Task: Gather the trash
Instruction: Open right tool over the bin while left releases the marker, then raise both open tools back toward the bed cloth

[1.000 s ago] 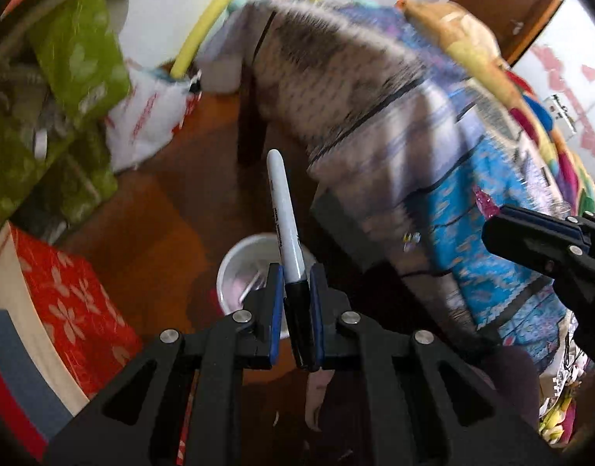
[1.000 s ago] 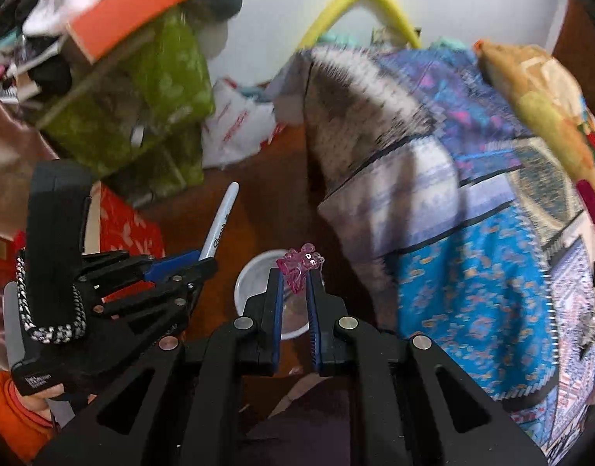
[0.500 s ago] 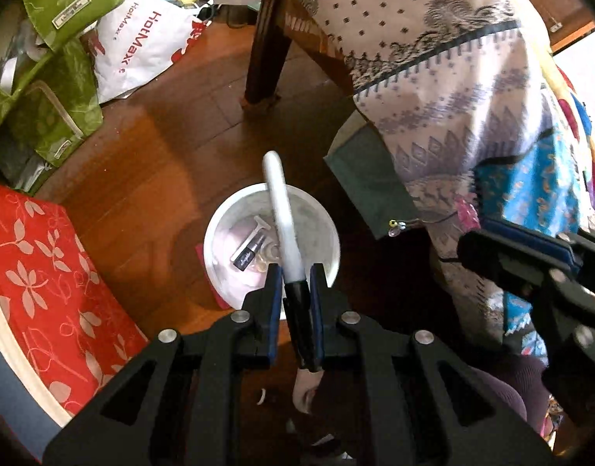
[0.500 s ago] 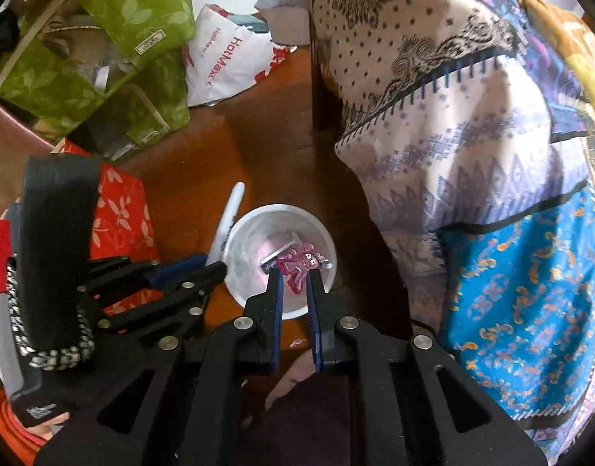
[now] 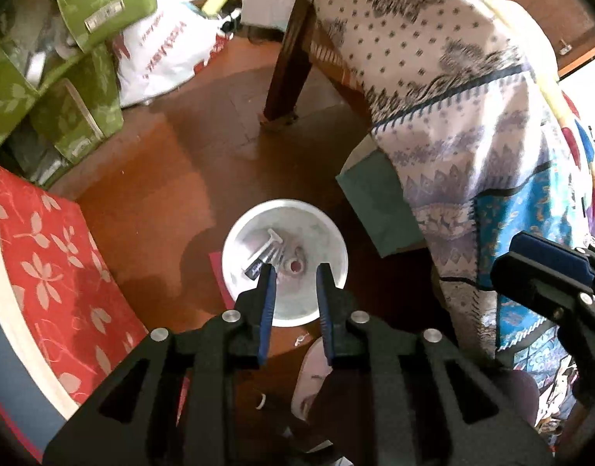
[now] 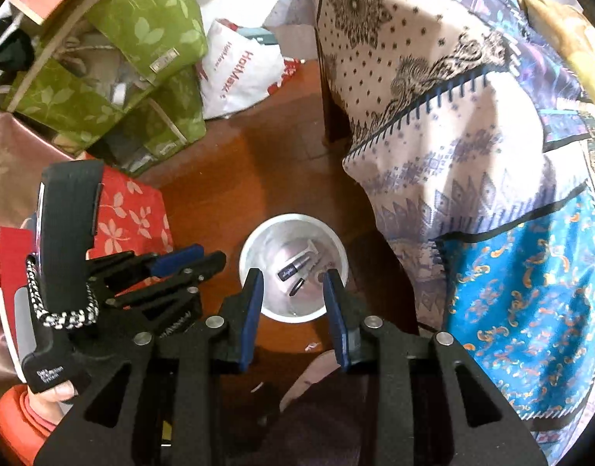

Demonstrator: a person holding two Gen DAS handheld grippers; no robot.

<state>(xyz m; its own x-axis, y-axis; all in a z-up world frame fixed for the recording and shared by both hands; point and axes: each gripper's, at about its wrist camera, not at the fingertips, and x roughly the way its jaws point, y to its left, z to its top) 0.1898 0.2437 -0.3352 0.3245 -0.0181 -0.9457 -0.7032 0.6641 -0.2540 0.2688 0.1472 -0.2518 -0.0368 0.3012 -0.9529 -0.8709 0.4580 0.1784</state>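
A white trash bin (image 5: pixel 254 217) stands on the brown wooden floor; it also shows in the right wrist view (image 6: pixel 258 240). Inside lie a marker (image 6: pixel 297 262), a white razor-like piece (image 5: pixel 272 239) and other small bits. My left gripper (image 5: pixel 295 272) is open and empty right above the bin. My right gripper (image 6: pixel 293 277) is open and empty above the bin too. The left gripper (image 6: pixel 180 262) shows at the left of the right wrist view, and the right gripper (image 5: pixel 546 275) at the right edge of the left wrist view.
A table leg (image 5: pixel 287 62) and a patterned cloth (image 5: pixel 452 89) hanging off the table stand behind and right of the bin. Green storage boxes (image 5: pixel 75 77), a white plastic bag (image 5: pixel 165 54) and a red floral box (image 5: pixel 44 264) crowd the left. A bare foot (image 5: pixel 309 380) is near the bin.
Both grippers moved down over the bin and opened. The marker left my left gripper and the pink trinket left my right gripper; the marker now lies in the bin.
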